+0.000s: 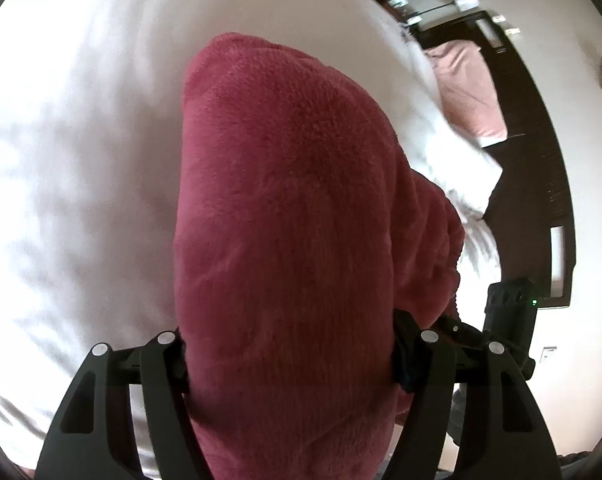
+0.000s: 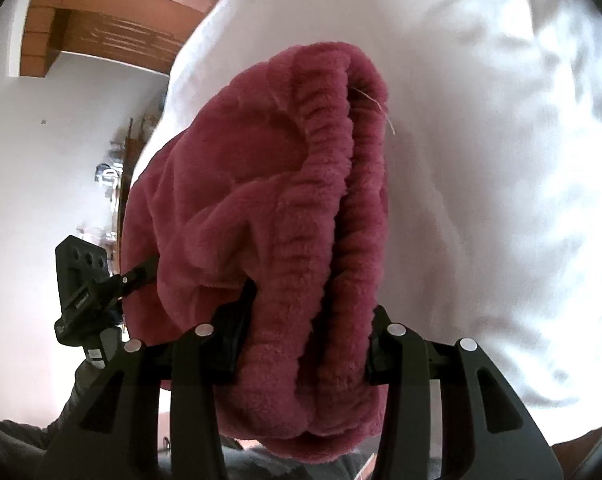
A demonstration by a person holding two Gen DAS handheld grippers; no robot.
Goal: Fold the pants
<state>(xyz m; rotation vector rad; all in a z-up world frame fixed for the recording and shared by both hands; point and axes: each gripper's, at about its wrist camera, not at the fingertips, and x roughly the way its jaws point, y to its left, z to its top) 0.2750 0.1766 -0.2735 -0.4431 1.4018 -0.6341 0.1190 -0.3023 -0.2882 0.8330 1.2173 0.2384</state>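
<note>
Gripping bunched crimson fleece pants [image 1: 285,216] above the white bed [image 1: 73,128], the left tool [image 1: 291,360] and right tool [image 2: 305,344] each clamp an end, apparently to carry one fold over.

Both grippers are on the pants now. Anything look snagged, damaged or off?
One small thing: a loose pale thread sticks out of the pants near the elastic waistband, right wrist view. Otherwise both the left gripper and right gripper clamp bunched fabric cleanly above the white bedding.
</note>
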